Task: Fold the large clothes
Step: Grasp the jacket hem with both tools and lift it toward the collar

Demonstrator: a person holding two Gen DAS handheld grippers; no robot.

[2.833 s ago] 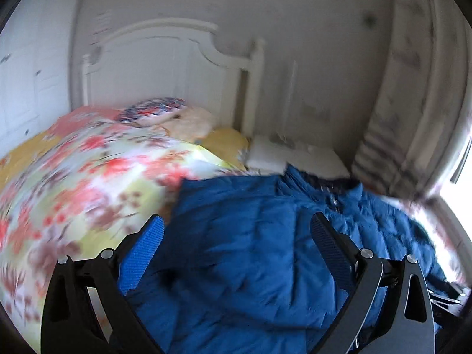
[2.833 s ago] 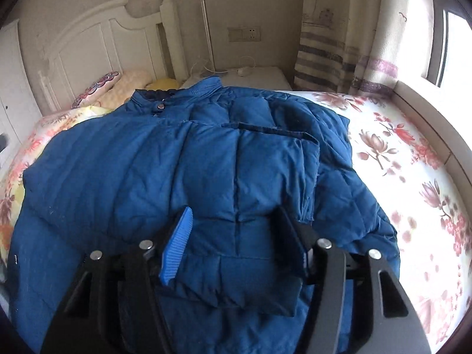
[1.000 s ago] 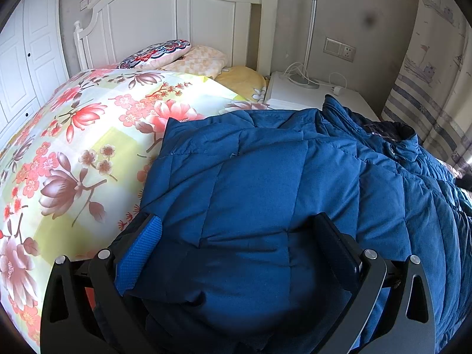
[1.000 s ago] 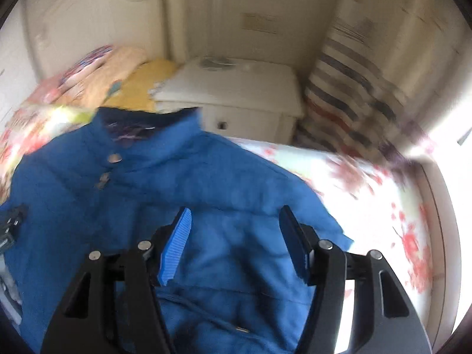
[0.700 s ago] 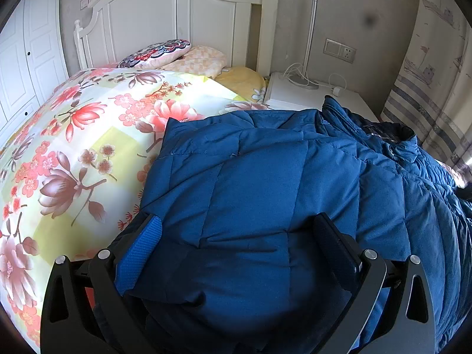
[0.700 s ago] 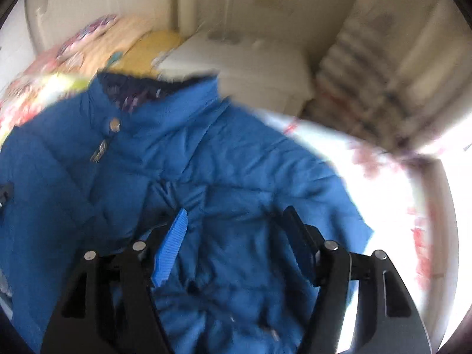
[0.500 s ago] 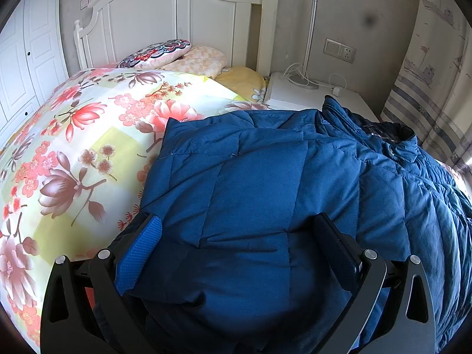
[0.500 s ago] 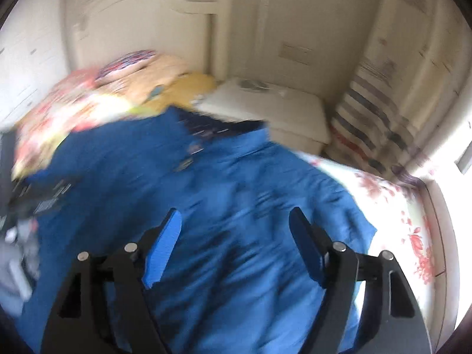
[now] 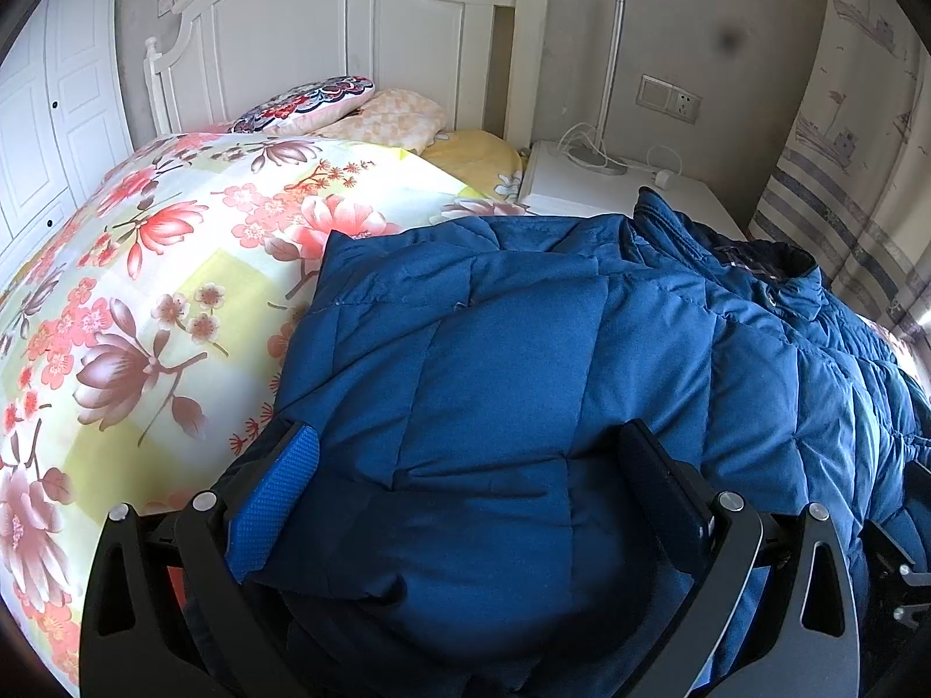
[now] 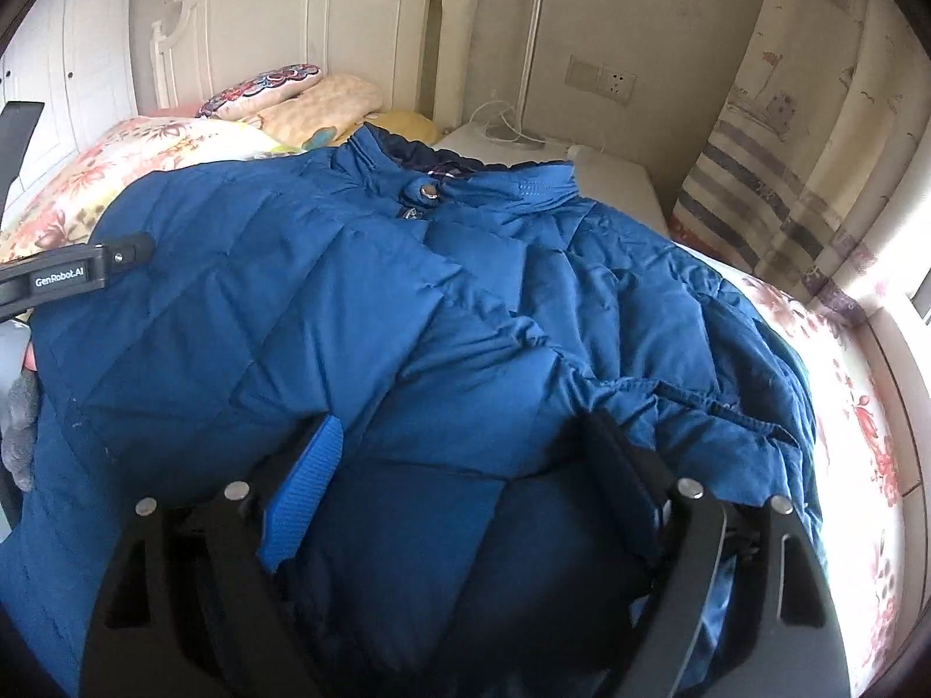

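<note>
the blue puffer jacket (image 9: 523,360) lies on the floral quilt (image 9: 145,267), collar toward the headboard (image 9: 349,41). the left gripper (image 9: 465,494) and right gripper (image 10: 459,465) both rest spread wide over the jacket's padding, apparently not pinching it.

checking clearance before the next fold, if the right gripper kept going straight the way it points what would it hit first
Most likely the blue down jacket. The right gripper is open with the padded fabric already bulging between its fingers, so it would press into the jacket's body almost at once, though depth is hard to judge.

White headboard (image 9: 349,41), striped curtain (image 10: 756,198)
</note>
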